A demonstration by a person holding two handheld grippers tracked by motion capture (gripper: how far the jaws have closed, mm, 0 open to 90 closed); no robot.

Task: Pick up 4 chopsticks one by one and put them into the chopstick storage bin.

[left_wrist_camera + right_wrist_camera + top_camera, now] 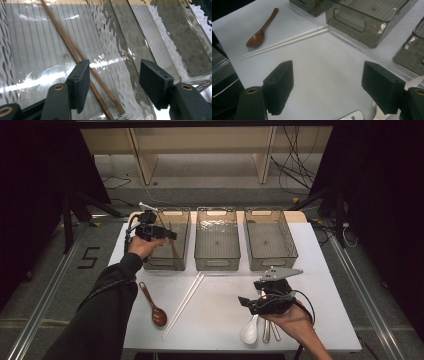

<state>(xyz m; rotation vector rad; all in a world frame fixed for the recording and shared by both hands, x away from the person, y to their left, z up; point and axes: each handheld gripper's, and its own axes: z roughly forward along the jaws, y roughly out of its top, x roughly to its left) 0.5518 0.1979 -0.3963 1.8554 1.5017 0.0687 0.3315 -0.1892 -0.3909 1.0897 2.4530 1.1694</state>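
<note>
Three smoked clear bins stand in a row at the table's far side. My left gripper hovers over the left bin, open and empty. In the left gripper view a pair of brown chopsticks lies on the ribbed floor of that bin. My right gripper hangs open over the table's front right, above a white spoon and metal cutlery. The right gripper view looks across bare table toward a brown wooden spoon and white chopsticks.
The middle bin and right bin look empty. The brown wooden spoon and white chopsticks lie on the white table's front left. Shelving and cables sit behind the table.
</note>
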